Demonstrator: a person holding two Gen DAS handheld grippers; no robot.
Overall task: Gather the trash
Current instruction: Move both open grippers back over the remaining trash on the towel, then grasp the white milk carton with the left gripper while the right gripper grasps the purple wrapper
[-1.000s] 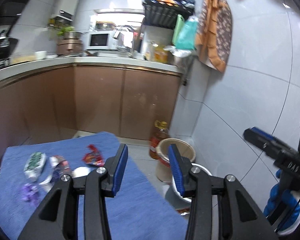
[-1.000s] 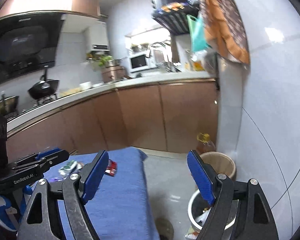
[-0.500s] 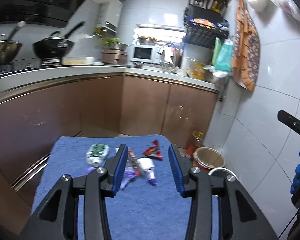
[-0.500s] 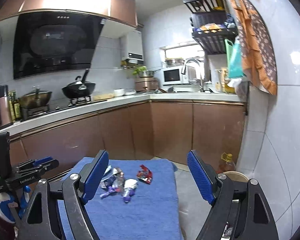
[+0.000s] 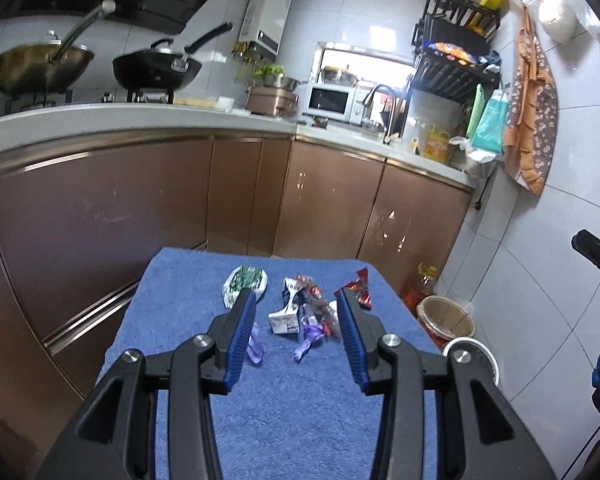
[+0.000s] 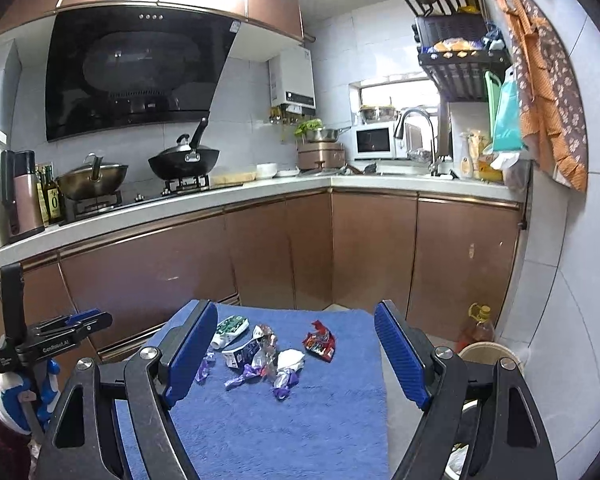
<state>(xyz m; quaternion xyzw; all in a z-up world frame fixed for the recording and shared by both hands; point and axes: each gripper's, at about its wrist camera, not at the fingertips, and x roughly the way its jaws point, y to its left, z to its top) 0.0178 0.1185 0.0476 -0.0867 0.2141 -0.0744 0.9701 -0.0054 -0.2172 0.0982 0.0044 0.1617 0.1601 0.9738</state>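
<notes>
Wrappers (image 5: 306, 314) are lying in a loose heap toward the far end of a blue towel (image 5: 300, 412) that is covering the surface. In the heap, a green-and-white pack (image 5: 244, 282) is sitting at the left, a small white carton (image 5: 285, 320) is lying in the middle with purple twists (image 5: 310, 338) just beside it, and a red packet (image 5: 358, 286) is lying at the right, a little apart from the rest.

The left claw (image 5: 296, 338) is hovering above the towel with its jaws released and nothing between the blue pads; the heap is showing in the gap beyond them. The right claw (image 6: 296, 354) is hanging over the near part of the towel, jaws spread wider, gripping nothing.

On the floor to the right of the surface, a tan bin (image 5: 446, 318) and a white bucket (image 5: 474, 356) are standing next to each other, with an oil bottle (image 5: 420, 286) behind them against brown cabinets (image 5: 332, 200).
</notes>
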